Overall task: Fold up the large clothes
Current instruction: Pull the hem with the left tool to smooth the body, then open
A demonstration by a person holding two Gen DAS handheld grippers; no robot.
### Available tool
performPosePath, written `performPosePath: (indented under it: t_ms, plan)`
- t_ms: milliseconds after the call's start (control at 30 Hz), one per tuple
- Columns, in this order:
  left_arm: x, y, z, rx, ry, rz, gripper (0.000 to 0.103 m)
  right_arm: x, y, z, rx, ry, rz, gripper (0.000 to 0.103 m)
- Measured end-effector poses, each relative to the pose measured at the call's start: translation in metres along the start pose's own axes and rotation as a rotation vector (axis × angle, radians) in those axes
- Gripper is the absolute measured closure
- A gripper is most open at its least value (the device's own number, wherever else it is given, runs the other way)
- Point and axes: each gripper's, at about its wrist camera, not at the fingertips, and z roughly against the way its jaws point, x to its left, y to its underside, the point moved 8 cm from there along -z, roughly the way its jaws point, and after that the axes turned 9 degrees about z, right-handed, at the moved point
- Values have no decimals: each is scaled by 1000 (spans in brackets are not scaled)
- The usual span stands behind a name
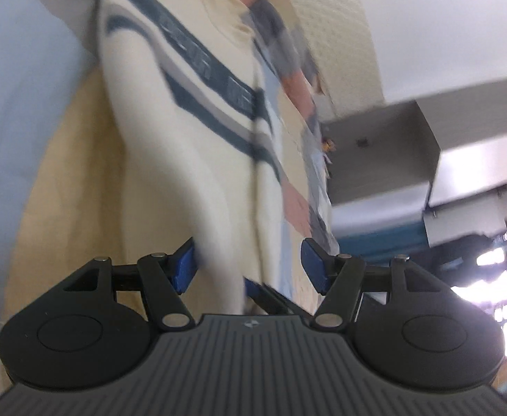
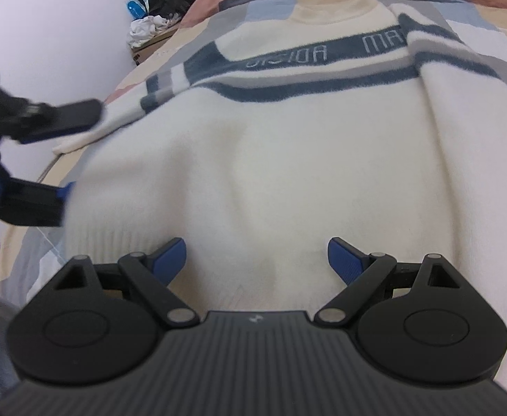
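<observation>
The cream sweater (image 2: 253, 159) lies flat on the patchwork bedspread (image 2: 489, 10), one sleeve already folded across the body at 2 o'clock in the right wrist view. The right gripper (image 2: 256, 260) hovers over the hem, fingers wide and holding nothing. The left gripper (image 2: 62, 159) stands at 9 o'clock beside the loose sleeve, fingers parted, apparently empty; it should pinch the cuff and fold inward.

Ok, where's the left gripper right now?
In the right wrist view the left gripper is at the far left, jaws apart around the cream sweater's side edge.
</observation>
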Motion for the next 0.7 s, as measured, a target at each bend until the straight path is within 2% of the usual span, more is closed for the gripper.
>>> performPosePath:
  t_ms: [67, 133, 167, 233, 367, 433, 600, 700]
  plan:
    - [-2, 4, -4, -9, -50, -42, 37, -3, 0, 1, 0, 4, -14, 13]
    - [-2, 9, -11, 9, -51, -48, 40, -7, 0, 5, -8, 12, -32, 13]
    - [-2, 10, -12, 3, -61, -49, 47, -10, -1, 7, -14, 14, -44, 13]
    - [-1, 14, -17, 11, -77, -63, 54, -14, -2, 9, -21, 8, -67, 13]
    - [8, 16, -14, -16, -163, -61, 86, -15, -1, 8, -16, 14, -71, 13]
    - [13, 14, -7, -31, -217, -43, 90, -15, -1, 7, -14, 14, -67, 13]
    - [20, 12, 23, -66, -388, -34, 93, -13, -2, 7, -11, 4, -57, 13]
    - [32, 10, 37, -35, -565, -48, 94, -5, -1, 5, 8, -20, -23, 13]
